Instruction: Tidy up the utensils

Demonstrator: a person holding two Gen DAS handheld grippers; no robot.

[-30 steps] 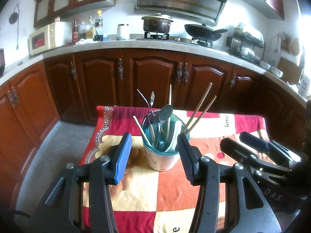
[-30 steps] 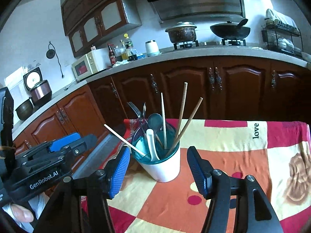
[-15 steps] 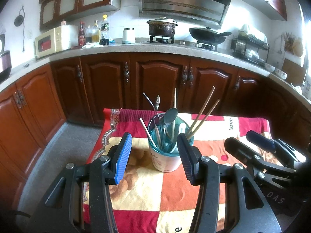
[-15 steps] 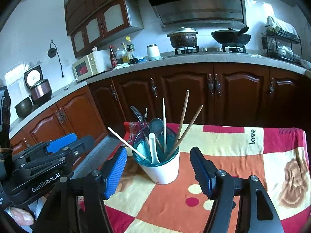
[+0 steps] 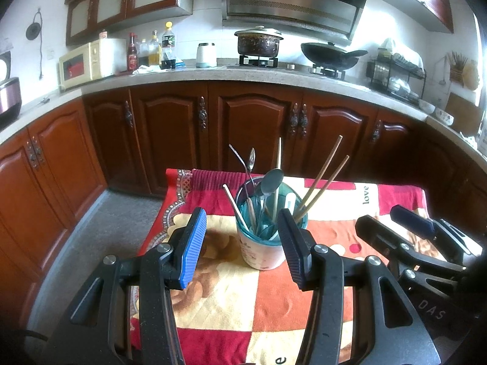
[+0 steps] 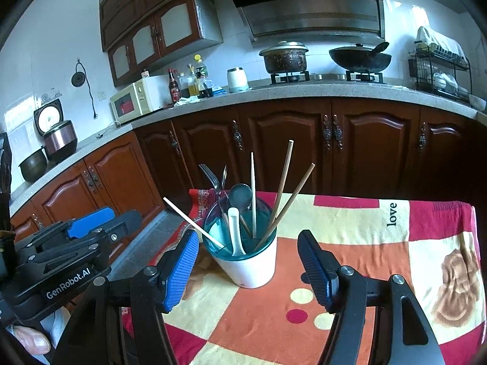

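Right wrist: utensil holder [image 6: 243,243] stands beyond the wide-spread, empty hand-held gripper [image 6: 248,264].

A home kitchen: stove [image 5: 292,67] with pot [image 5: 258,42] and wok [image 5: 330,54], wooden cabinets [image 5: 249,130], microwave [image 5: 80,65], probably a dish rack [image 6: 438,73].

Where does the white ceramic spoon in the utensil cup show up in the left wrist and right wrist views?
Left wrist view: the white ceramic spoon peeks over the cup's right inner rim, mostly hidden.
Right wrist view: the spoon stands front and centre in the cup, bowl down.
Shared landmark: the pair of brown chopsticks leaning right.
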